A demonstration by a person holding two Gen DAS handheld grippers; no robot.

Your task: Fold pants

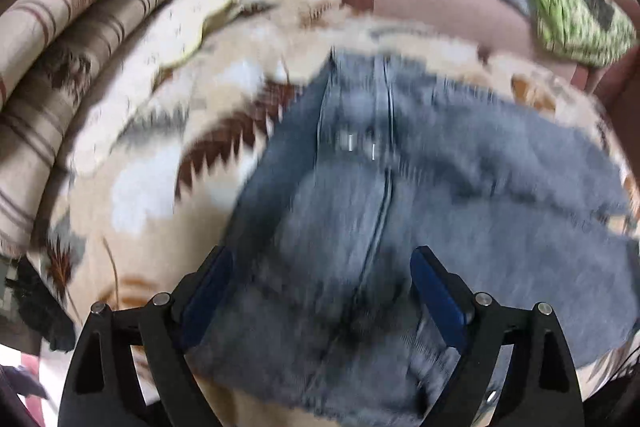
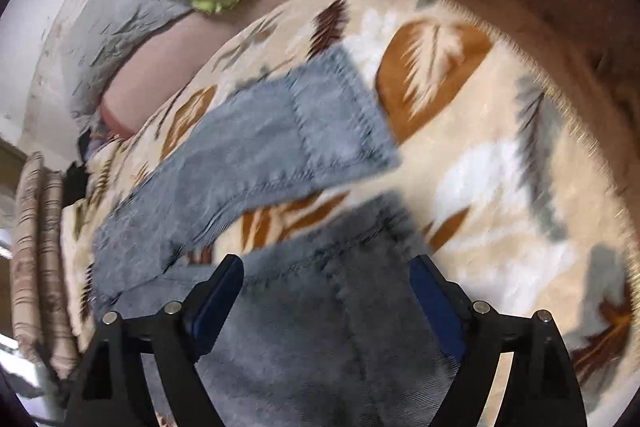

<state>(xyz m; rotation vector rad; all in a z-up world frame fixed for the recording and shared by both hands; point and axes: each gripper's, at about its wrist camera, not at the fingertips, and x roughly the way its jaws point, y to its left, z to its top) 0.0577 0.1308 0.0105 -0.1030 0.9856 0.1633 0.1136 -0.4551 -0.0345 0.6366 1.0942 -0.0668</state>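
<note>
So the jeans (image 1: 400, 187) are lying spread out on a cream blanket with a leaf print (image 2: 480, 167), which covers what looks like a couch or bed. In the left wrist view you can see the zip seam running up the middle of the denim, so that gripper is over the waist end. In the right wrist view one leg (image 2: 280, 131) runs off across the blanket, and a gap of blanket shows between it and the denim right under the jaws, so the legs aren't stacked yet.

The left gripper (image 1: 322, 291) has its jaws spread wide with denim below them, pads not pressing on anything. Same with the right gripper (image 2: 326, 295): wide apart over the cloth, nothing pinched. Everything's pretty motion-blurred, so I can't tell if the fingertips touch the fabric.

My guess is this is the reach-in before a grab. The next move needs each side to pinch an edge cleanly, and only the layers wanted, so one leg can be brought over the other.
</note>
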